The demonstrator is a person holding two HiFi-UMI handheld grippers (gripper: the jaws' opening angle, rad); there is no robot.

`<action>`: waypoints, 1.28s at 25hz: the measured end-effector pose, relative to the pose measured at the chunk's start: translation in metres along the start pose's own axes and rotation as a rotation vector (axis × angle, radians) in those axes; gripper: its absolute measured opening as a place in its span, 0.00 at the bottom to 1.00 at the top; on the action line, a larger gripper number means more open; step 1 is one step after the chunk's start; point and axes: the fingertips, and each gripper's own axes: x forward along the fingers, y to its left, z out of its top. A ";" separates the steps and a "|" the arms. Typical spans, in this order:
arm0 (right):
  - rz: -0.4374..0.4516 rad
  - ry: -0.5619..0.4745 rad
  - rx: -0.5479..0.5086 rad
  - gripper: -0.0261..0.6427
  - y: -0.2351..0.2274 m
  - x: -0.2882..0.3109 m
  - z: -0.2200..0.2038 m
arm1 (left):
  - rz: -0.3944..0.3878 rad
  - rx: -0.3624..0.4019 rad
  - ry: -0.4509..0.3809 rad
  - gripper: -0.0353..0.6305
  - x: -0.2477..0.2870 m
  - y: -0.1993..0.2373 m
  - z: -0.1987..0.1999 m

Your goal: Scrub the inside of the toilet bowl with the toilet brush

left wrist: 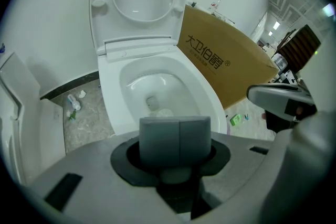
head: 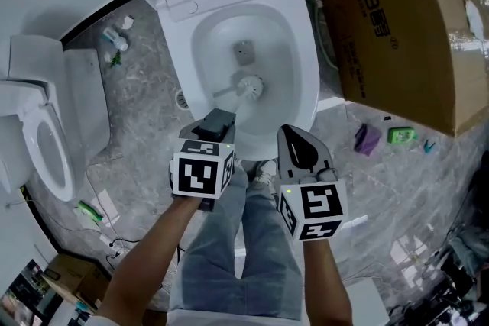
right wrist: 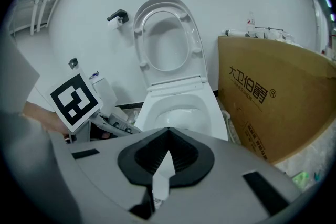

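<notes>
White toilet brush (head: 248,86) inside toilet bowl (head: 304,72)

Your toilet bowl (head: 306,65) is smooth, glossy white ceramic. The toilet brush (head: 249,86) has a pale, bristly head that looks rough against that glaze. Your left claw (head: 220,118) and right claw (head: 294,140) have matt grey plastic bodies, and the right one's pads are black and ribbed. At 2 o'clock, the box (head: 397,27) is matt brown cardboard. The floor (head: 145,80) is dull, grey, veined stone. Your trousers (head: 244,248) are blue denim cloth.
</notes>
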 end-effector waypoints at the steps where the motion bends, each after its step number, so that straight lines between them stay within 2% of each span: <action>1: -0.001 0.002 0.002 0.04 -0.001 0.001 -0.001 | -0.003 -0.002 -0.004 0.28 0.002 -0.002 0.002; 12: -0.010 0.015 0.016 0.04 -0.008 0.011 0.001 | -0.028 0.002 -0.047 0.28 0.017 -0.011 0.039; 25: -0.008 0.027 0.025 0.04 -0.012 0.021 0.006 | -0.003 -0.006 -0.099 0.28 0.027 0.003 0.083; 32: 0.008 0.023 0.023 0.04 -0.010 0.027 0.009 | 0.026 0.000 -0.087 0.28 0.030 0.013 0.080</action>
